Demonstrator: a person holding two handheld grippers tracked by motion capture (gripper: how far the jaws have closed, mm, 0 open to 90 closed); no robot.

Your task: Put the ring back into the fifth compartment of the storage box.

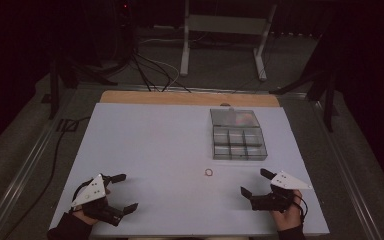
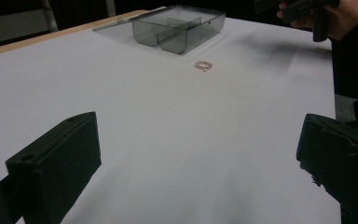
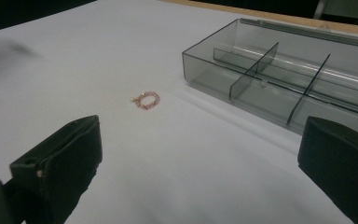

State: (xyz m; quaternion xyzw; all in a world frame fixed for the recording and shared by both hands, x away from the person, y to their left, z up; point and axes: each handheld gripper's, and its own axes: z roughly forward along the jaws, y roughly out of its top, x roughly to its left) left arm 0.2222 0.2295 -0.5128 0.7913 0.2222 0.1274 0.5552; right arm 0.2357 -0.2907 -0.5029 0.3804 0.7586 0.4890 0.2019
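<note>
Left gripper point(image 1: 122, 191) sat at near-left of white table point(image 1: 150, 150), jaws spread wide, nothing between them. Small beaded ring point(image 1: 209, 172) lay on table, just short of clear divided box point(image 1: 238, 140), lid open. Right gripper point(image 1: 256, 182) rested at near-right, jaws wide apart, empty, ring ahead of it.

No lettering, label, brand or number reads anywhere here, not on the table, the clear box or either gripper.

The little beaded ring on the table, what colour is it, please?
Pink and gold beaded ring, clearest in the right gripper view.
</note>
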